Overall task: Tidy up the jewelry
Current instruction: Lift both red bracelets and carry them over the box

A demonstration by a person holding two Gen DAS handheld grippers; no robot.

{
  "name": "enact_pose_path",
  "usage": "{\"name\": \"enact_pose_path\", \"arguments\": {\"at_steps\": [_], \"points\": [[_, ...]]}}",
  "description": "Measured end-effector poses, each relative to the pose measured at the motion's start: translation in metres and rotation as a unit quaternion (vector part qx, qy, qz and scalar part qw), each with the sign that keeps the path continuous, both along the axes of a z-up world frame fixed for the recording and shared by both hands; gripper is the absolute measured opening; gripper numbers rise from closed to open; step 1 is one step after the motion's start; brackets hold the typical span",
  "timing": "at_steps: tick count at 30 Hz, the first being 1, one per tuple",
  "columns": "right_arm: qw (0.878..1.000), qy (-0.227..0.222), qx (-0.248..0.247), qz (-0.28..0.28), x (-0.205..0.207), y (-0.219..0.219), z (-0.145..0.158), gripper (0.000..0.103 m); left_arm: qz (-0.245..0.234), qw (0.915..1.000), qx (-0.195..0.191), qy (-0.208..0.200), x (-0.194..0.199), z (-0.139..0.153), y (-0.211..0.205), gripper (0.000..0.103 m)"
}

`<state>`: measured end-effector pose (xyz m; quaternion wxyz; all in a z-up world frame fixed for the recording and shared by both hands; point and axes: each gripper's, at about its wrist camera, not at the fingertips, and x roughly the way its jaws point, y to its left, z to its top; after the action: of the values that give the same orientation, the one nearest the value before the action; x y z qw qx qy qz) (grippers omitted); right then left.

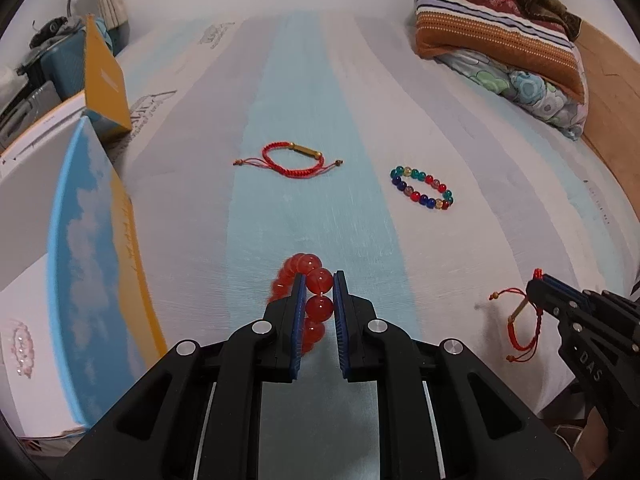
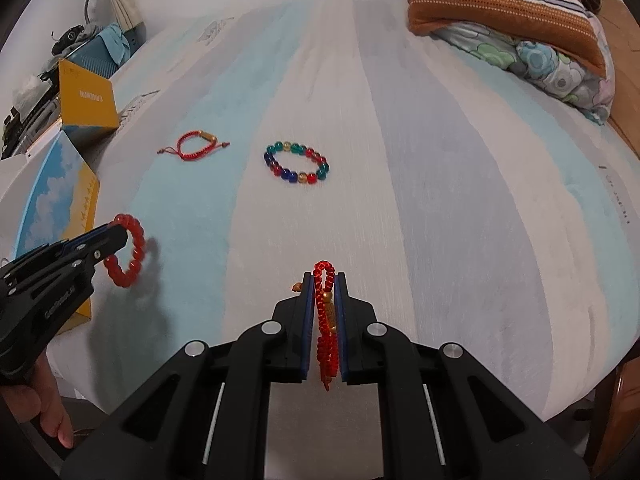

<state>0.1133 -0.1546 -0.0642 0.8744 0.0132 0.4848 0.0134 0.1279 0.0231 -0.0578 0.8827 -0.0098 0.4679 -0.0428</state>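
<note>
Red bead bracelet (image 1: 318, 296) pinched by left gripper (image 1: 320, 280) fingers, red cord bracelet (image 2: 326, 312) clamped in right gripper (image 2: 325, 280), multicoloured bead bracelet (image 2: 297, 162) and second cord bracelet (image 2: 194, 146) laid on bed (image 2: 440, 200) beyond fingers, a hand (image 2: 44, 412) seen only in right view.

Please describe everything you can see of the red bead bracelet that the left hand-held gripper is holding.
The red bead bracelet is a closed ring of large, round, translucent red-orange beads that look like glass or resin. The left hand-held gripper is shut on one side of it, blue pads pressing the beads. The ring hangs tilted, lifted clear of the striped sheet with its shadow beside it. Nothing else touches it.
</note>
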Motion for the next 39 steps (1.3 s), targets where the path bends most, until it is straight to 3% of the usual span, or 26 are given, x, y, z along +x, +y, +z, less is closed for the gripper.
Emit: {"name": "enact_pose_path", "arguments": {"at_steps": [23,39], "points": [[0.999,-0.044,-0.005,-0.022,0.005,0.013,0.052,0.009,0.003,0.9987,-0.023,-0.045,-0.023,0.069,0.021,0.013],[0.998,-0.06,-0.025,-0.006,0.023,0.056,0.083,0.009,0.029,0.9954,-0.035,-0.085,-0.043,0.117,0.061,0.013]]}}
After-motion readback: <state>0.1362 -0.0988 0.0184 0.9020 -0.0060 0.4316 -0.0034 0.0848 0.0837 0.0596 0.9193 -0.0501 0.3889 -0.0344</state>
